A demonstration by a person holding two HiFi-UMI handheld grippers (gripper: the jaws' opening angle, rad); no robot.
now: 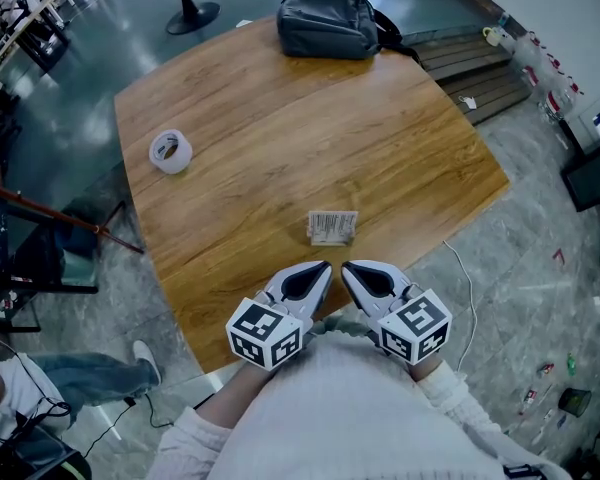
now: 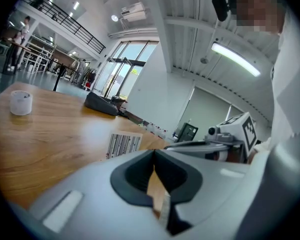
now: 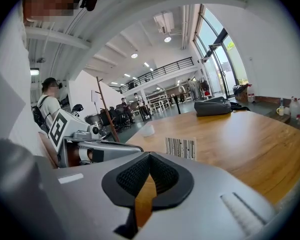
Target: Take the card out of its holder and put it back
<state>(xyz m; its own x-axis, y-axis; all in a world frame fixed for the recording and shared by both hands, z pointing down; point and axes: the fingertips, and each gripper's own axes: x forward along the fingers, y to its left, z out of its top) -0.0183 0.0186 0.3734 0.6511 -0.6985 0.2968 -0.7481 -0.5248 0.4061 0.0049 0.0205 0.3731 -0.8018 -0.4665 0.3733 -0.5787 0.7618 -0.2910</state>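
Head view: both grippers sit side by side at the near edge of the desk [image 1: 280, 138], tips pointing away from the person. The left gripper [image 1: 323, 267] [image 2: 154, 155] has its jaws pressed together with nothing between them; its own view shows the dark pads meeting along one line, with only desk wood showing through the gap below. The right gripper [image 1: 347, 267] [image 3: 150, 157] is closed and empty in the same way. The two tips are near each other but apart, and each gripper shows at the side of the other's view.

Just beyond the tips, apart from both, the card [image 1: 332, 227] [image 2: 123, 145] [image 3: 180, 147] stands on the desk, its barcode stripes facing the grippers. It seems to be in its holder, though I cannot tell card from holder here.

Farther off to the left a tape roll [image 1: 170, 151] [image 2: 20, 102] lies on the wood. At the far edge a dark bag [image 1: 330, 22] [image 3: 213, 106] rests, well away from the card.

White sleeves [image 1: 450, 393] reach back from the grippers. At the near left, off the desk, someone's leg [image 1: 90, 373] in jeans and a pale shoe is on the floor.
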